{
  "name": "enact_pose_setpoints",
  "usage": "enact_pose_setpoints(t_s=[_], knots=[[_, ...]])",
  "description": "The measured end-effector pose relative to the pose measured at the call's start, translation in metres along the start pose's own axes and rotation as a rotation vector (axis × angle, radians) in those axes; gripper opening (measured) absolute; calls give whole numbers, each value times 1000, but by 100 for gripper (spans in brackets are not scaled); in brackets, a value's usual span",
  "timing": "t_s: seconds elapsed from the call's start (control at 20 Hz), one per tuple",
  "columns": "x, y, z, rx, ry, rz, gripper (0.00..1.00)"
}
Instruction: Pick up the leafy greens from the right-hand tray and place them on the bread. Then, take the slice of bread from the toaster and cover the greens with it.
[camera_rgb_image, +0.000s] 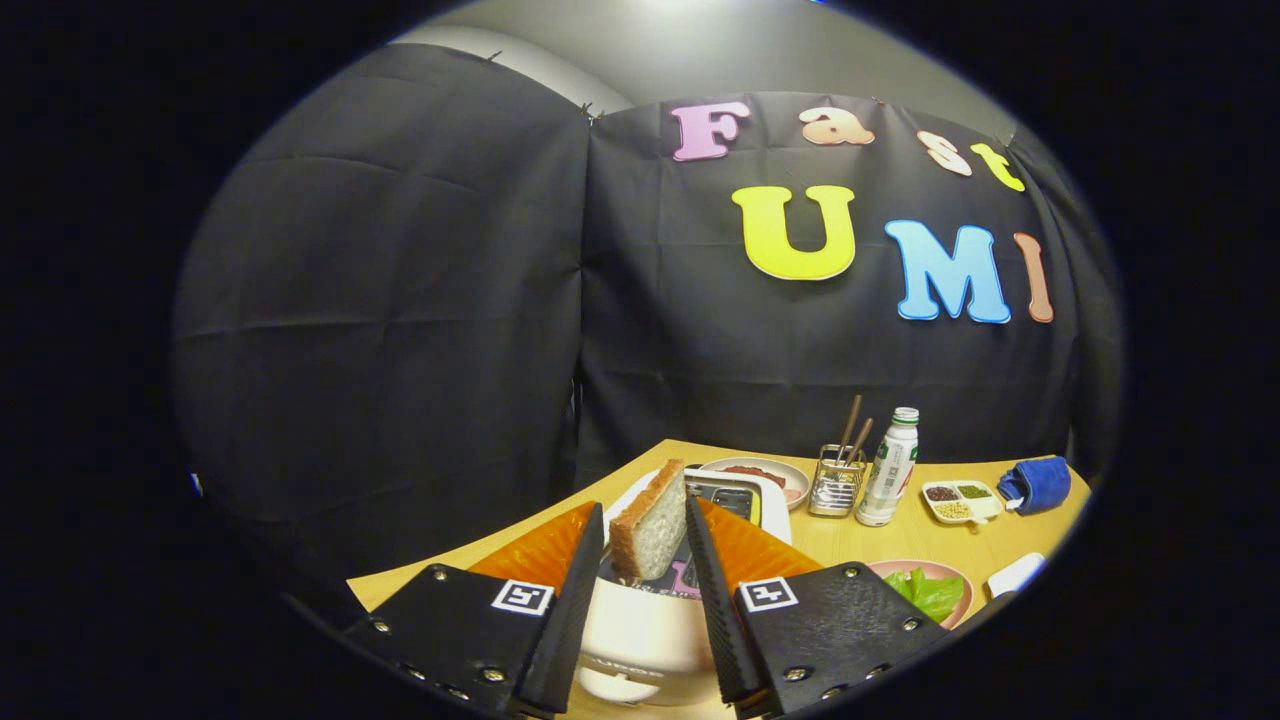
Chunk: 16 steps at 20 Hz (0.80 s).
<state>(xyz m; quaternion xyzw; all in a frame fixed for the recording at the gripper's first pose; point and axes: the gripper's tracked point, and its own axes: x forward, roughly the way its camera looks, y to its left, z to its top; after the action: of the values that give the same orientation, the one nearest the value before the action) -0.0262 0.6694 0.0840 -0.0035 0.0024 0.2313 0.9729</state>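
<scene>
One gripper (645, 545), two black fingers (560, 610) with orange backs, each carrying one square black-and-white marker. Jaws pinched on one slice of bread (650, 525), brown crust toward the left finger, pale crumb toward the right, tilted and lifted just above one white toaster (640, 630). Toaster directly below and between the fingers, its slots beyond the slice; some embossed lettering on its front, too dark and small to read, and a pink mark on its top partly hidden behind the bread. One wooden table (850, 540) under it all. Beyond the toaster, one round plate (765, 475) with something reddish-brown on it. Right of that, one wire holder (836, 485) with two brown sticks, likely chopsticks, standing in it. Just beside the holder, one white bottle (889, 470) with green cap and green label, print illegible. Farther right, one small divided dish (962, 502) with four compartments of dark, green and pale grains. Past it, one blue cloth (1038, 485), rolled. Right of the right finger, one pinkish plate (955, 580) holding greens (928, 592), one leafy bunch, partly hidden by the finger. Near that plate, one white object (1015, 575), cut off, identity unclear.
</scene>
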Motion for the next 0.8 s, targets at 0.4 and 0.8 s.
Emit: enact_pose_setpoints(t_s=[0.4,0.8], knots=[[32,-17,-7,17,58,-112,41],[26,-14,6,67,52,-25,9]])
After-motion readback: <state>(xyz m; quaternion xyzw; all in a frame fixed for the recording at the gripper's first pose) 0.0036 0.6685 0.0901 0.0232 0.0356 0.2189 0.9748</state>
